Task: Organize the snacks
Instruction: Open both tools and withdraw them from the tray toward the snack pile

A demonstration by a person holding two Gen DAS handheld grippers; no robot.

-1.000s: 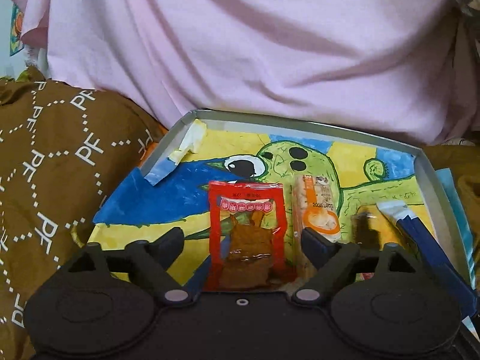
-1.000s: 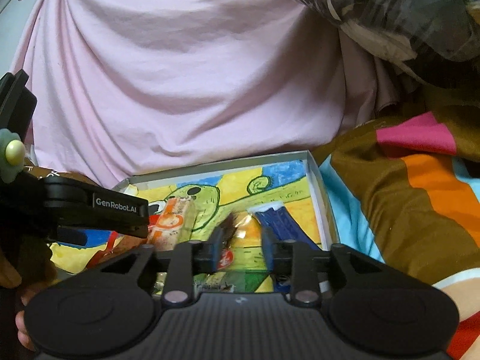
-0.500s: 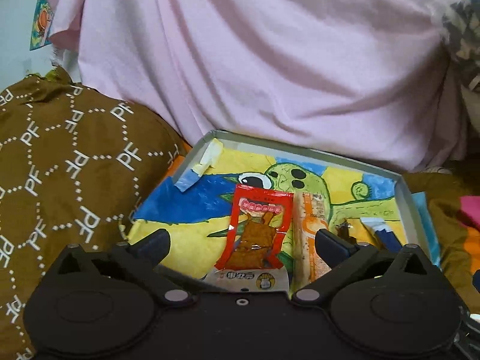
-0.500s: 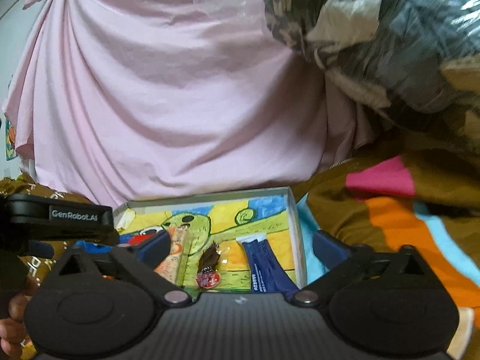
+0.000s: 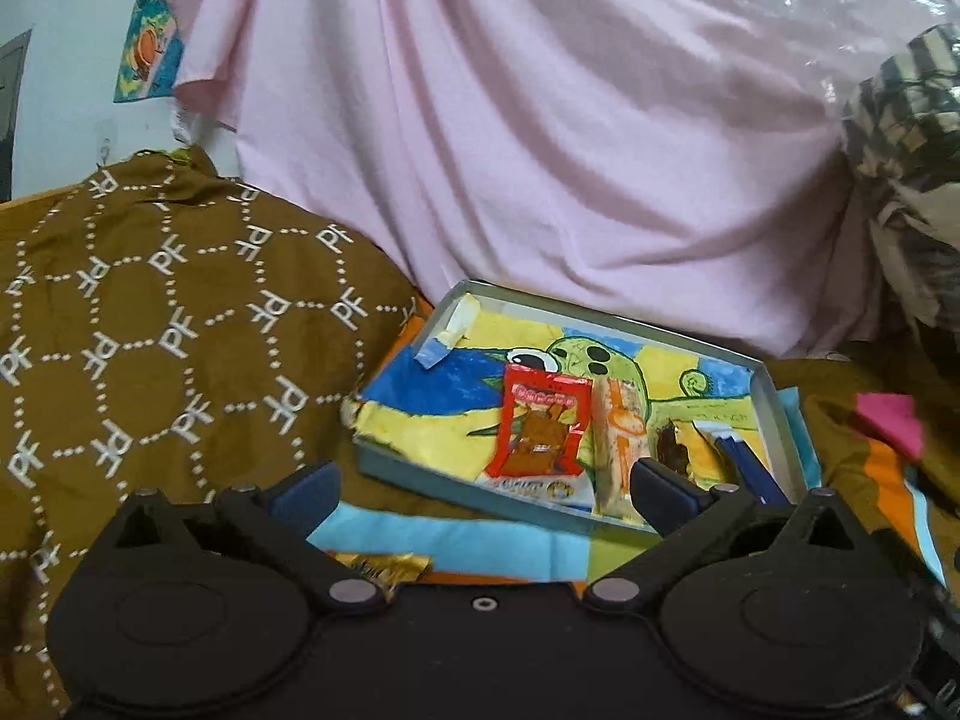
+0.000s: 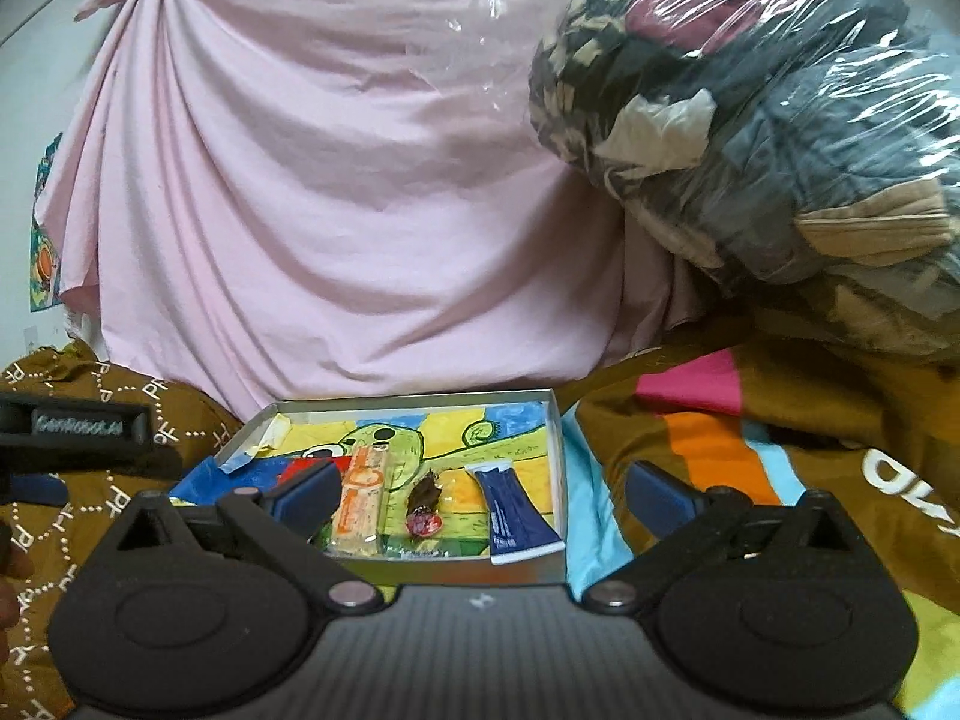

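Bedding in brown and stripes (image 6: pixel 708 450) carries the snack tray (image 6: pixel 555 420) before a pink sheet (image 6: pixel 336 192); left gripper (image 5: pixel 483 489) and right gripper (image 6: pixel 477 492) both gape, holding nothing.

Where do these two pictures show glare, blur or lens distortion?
Right wrist view: white glare on the plastic-wrapped bundle, dark fisheye corners. Left wrist view: motion blur softens the red snack packet in the tray; dim, flat light.
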